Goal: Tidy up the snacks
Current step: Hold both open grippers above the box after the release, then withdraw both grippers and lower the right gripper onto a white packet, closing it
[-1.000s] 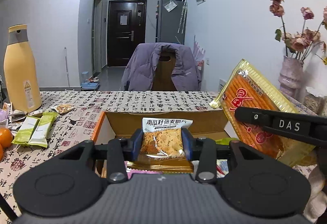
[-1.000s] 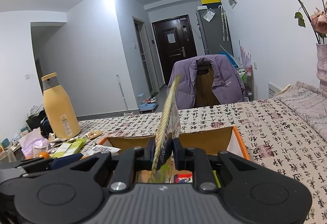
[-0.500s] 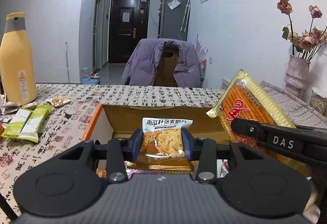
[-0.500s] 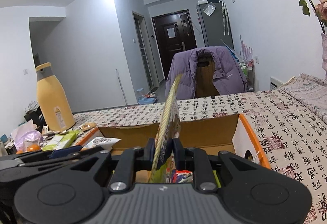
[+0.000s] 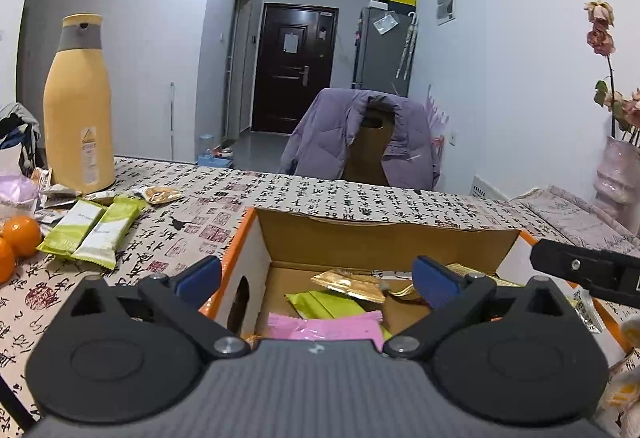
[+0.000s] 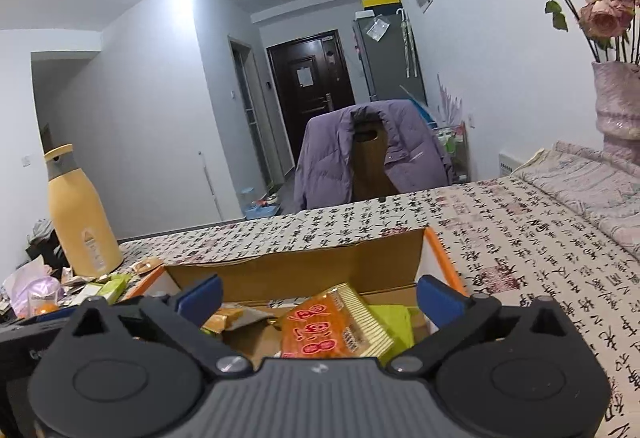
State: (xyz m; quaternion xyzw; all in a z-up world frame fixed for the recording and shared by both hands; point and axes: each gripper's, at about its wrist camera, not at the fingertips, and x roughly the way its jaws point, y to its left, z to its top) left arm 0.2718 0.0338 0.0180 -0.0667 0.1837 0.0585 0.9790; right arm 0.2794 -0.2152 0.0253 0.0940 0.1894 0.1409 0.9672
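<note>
While your left gripper [image 5: 316, 272] points a little downward over the open orange-rimmed cardboard box [image 5: 384, 234], its jaws have just been opening and now stand fully spread with nothing between them. Directly ahead of and below the blue fingertips [image 5: 434, 276], a pink wrapper [image 5: 324, 326], a green pouch [image 5: 328, 304] and a gold foil packet [image 5: 348, 284] lie inside the box. Out to the left of the fingers, two pale-green snack bars [image 5: 94, 230] lie on the calligraphy-print tablecloth [image 5: 320, 198], long axes running away from you, so your left hand is nearer.

From the right wrist, your right gripper [image 6: 318, 294] is likewise released, jaws just opened and empty; the flat orange cracker pack [image 6: 332, 326] lies in the box below them.
</note>
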